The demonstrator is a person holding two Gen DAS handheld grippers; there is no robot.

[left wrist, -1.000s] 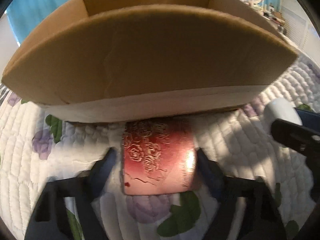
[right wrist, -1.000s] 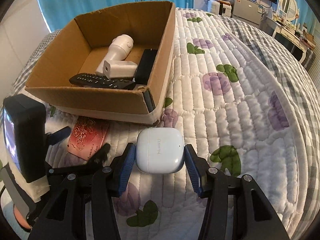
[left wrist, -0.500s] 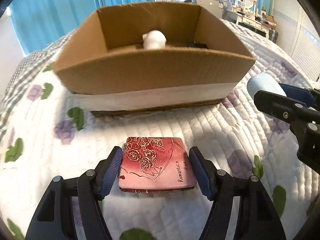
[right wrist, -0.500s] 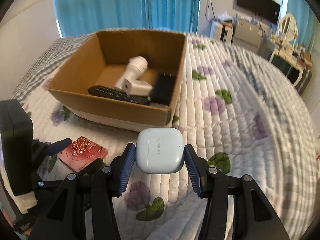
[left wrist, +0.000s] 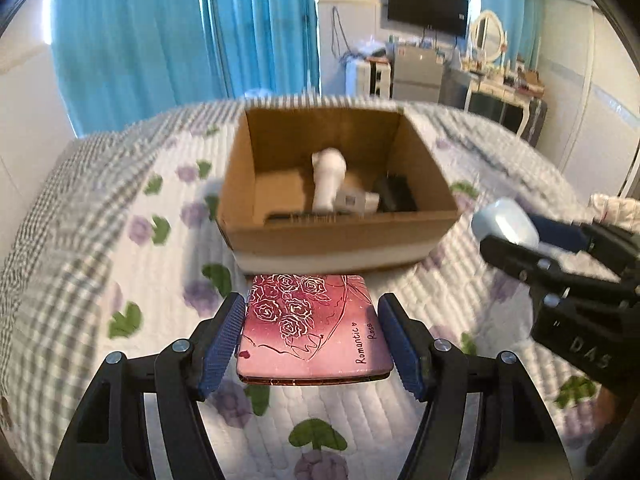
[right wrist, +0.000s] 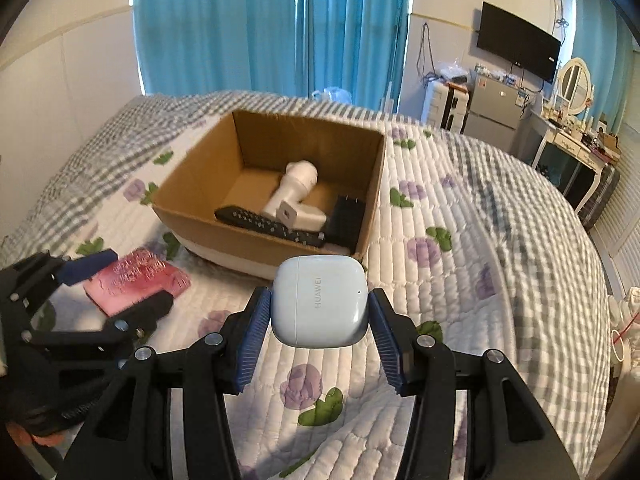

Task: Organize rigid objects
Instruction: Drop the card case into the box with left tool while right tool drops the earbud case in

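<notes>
Since the earlier frames both grippers have risen: the red case and the earbud case, which lay on the quilt a second ago, are now carried above it, and the box interior has come into the left wrist view.

Left gripper [left wrist: 312, 338]: closed on the red case [left wrist: 314, 330], a flat pink-red tin with a rose pattern and the words "Romantic Rose". Both blue pads press its side edges. The case is held roughly level, in the air, near side of the cardboard box [left wrist: 340, 240]. In the right wrist view the same case [right wrist: 136, 282] appears at far left, blurred.

Right gripper [right wrist: 319, 320]: closed on the earbud case [right wrist: 320, 306], a pale rounded case marked "HUAWEI", pads touching both its sides. It is held clear of the quilt [right wrist: 460, 264], just on the near side of the box's near right corner. In the left wrist view it [left wrist: 506, 226] sits to the right of the box.

Cardboard box: open-topped, resting on the bed. Contents: a white handheld device [right wrist: 294, 196] lying lengthwise in the middle, a black remote control [right wrist: 272, 226] along the near wall, and a black adapter [right wrist: 346, 218] against the right wall, touching the white device.

Background: blue curtains [right wrist: 256, 24] far behind the bed, a wall-mounted television [right wrist: 518, 52] at far right.
</notes>
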